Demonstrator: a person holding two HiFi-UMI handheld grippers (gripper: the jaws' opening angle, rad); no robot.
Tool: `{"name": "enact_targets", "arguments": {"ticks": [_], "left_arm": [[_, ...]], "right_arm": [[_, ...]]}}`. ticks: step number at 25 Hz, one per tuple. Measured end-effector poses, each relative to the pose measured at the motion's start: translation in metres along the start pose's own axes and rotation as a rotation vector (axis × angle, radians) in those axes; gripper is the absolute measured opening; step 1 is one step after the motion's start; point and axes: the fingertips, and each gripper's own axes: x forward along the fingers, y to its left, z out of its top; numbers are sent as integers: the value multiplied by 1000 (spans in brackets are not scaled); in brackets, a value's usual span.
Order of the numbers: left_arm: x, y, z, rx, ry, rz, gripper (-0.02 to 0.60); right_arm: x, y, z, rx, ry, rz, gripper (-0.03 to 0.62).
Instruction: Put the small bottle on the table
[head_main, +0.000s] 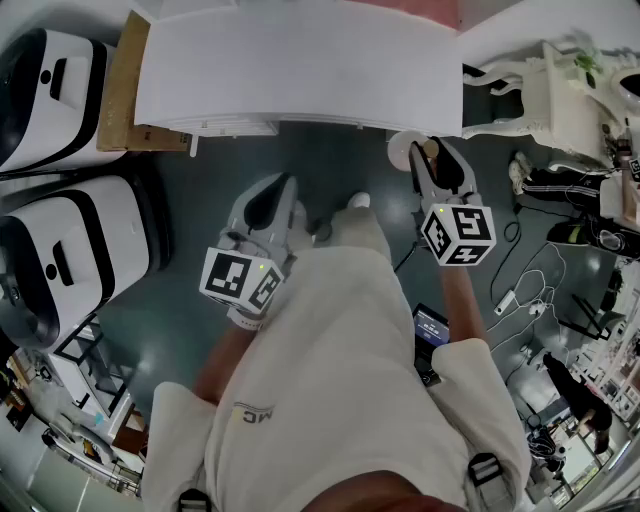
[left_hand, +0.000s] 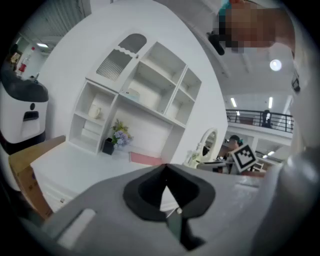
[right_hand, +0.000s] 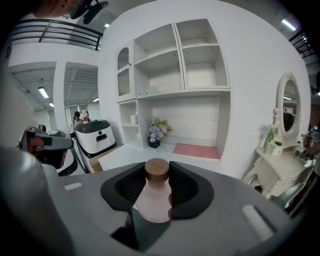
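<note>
So far, the right hand-held gripper (head_main: 432, 152) is clamped on the small bottle (right_hand: 153, 200), just short of the desk (head_main: 300, 70); the left hand-held gripper (left_hand: 166, 172) is closed, empty. Setting down remains.

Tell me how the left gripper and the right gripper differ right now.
The right gripper is shut on the small bottle, pale with a brown cap; the left gripper is shut on nothing. In the head view, the right gripper reaches nearer the white table than the left gripper. Both are grey and point toward that table.
</note>
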Motion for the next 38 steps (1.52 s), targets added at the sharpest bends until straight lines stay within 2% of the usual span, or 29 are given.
{"name": "enact_targets", "arguments": {"ticks": [6,12,16,22,26,30,33,38], "left_arm": [[-14,-81,-15,20,-27,-35,0],[-16,-165,-24,91,-81,2,0],[-20,-215,-38,125,-100,13,0],[-19,-264,-71,131,-93,47,0],[-26,-278,-75,128,-103,87,0],[-38,-278,-80,109,-109,135,0],[-42,-252,-79,89,-115,176,0],[-42,-175,-66,51,-137,238,0]], "right_arm": [[-104,12,-34,35,-7,34,141],[-175,-5,-36,36,-102,110,141],[-209,-23,-42,43,-144,142,141],[-242,-49,-72,30,-127,169,141],[-256,-55,-79,8,-118,196,141],[-255,-46,-74,-70,-129,223,141],[-231,-34,-65,-75,-136,247,141],[-161,-4,-45,-88,-127,286,141]]}}
